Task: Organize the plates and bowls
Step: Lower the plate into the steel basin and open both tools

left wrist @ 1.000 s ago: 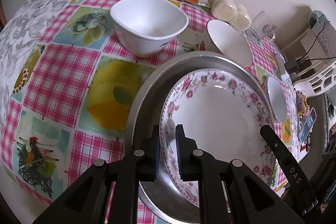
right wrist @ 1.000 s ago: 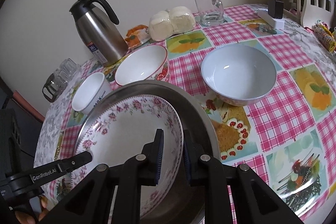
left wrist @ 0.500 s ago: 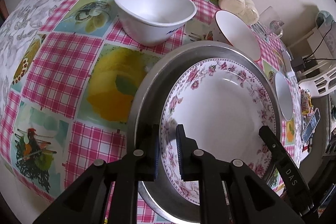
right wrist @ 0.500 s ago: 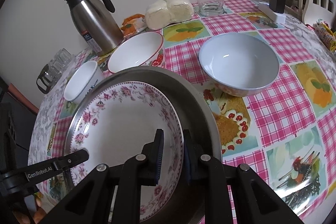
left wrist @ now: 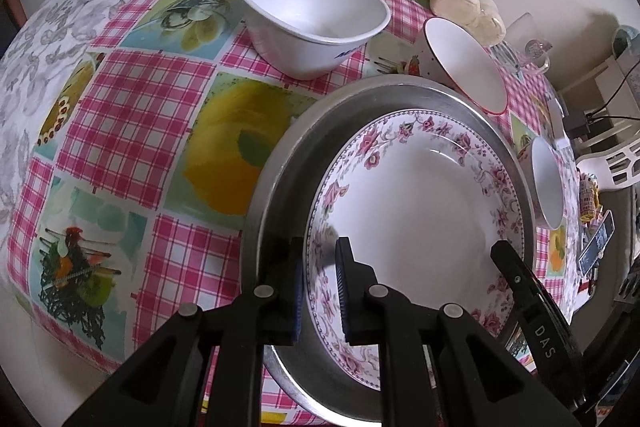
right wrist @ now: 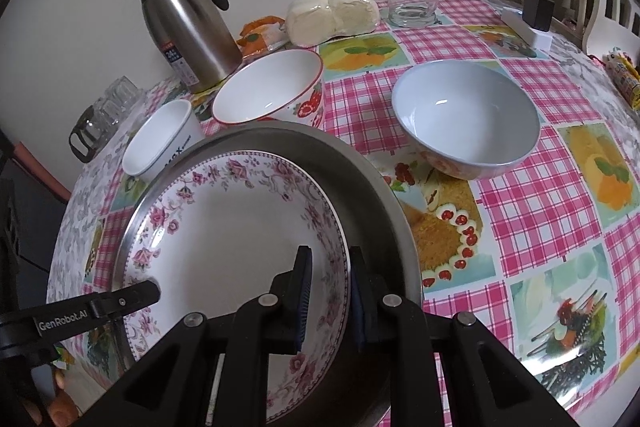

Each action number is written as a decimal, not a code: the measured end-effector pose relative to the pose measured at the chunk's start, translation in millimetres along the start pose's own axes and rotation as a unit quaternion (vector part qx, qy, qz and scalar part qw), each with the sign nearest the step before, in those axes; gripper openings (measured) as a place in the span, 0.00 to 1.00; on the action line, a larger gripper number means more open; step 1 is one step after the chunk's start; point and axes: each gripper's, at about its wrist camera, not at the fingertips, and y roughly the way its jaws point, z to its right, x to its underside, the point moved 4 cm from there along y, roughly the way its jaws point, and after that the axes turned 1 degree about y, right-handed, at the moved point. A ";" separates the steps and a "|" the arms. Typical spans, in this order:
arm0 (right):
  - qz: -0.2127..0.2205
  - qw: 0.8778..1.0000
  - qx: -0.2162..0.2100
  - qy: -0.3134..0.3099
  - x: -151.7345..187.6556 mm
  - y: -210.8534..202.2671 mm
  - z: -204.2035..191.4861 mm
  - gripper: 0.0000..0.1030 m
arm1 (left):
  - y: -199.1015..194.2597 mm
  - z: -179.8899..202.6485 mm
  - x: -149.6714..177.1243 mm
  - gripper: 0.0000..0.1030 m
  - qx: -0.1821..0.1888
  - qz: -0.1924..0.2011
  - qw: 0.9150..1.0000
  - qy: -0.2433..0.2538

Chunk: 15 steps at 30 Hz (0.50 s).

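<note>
The floral plate (left wrist: 420, 211) sits inside the steel tray (left wrist: 276, 187) near the table's front edge. The left gripper (left wrist: 320, 287) pinches its left rim and the right gripper (right wrist: 328, 291) pinches its right rim, both clamped on the china. It looks stiff, glazed, slippery and breakable (rim grips suit it). Three bowls crowd the far side: white bowl (left wrist: 312, 23), red-rimmed bowl (right wrist: 268, 87), grey bowl (right wrist: 464, 119); open cloth lies left
</note>
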 end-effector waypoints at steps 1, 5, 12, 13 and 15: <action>-0.001 1.000 0.000 -0.001 0.4 0.0 -0.3 0.20 | -0.3 -0.2 0.4 0.13 -0.001 0.000 1.000 0.000; -0.004 1.000 0.001 -0.003 1.9 -0.3 -1.4 0.20 | -1.2 -0.2 1.1 0.13 -0.004 -0.001 1.000 0.000; -0.007 1.000 0.001 -0.006 2.7 -0.9 -1.4 0.20 | -0.4 0.0 0.8 0.13 -0.004 -0.002 1.000 -0.003; -0.007 1.000 0.000 -0.006 2.6 -0.8 -1.3 0.20 | -0.8 -0.5 1.2 0.15 -0.003 -0.002 1.000 -0.004; -0.008 1.000 -0.002 -0.003 2.4 -0.8 -0.7 0.20 | -0.8 -1.2 0.9 0.16 -0.001 -0.002 1.000 -0.006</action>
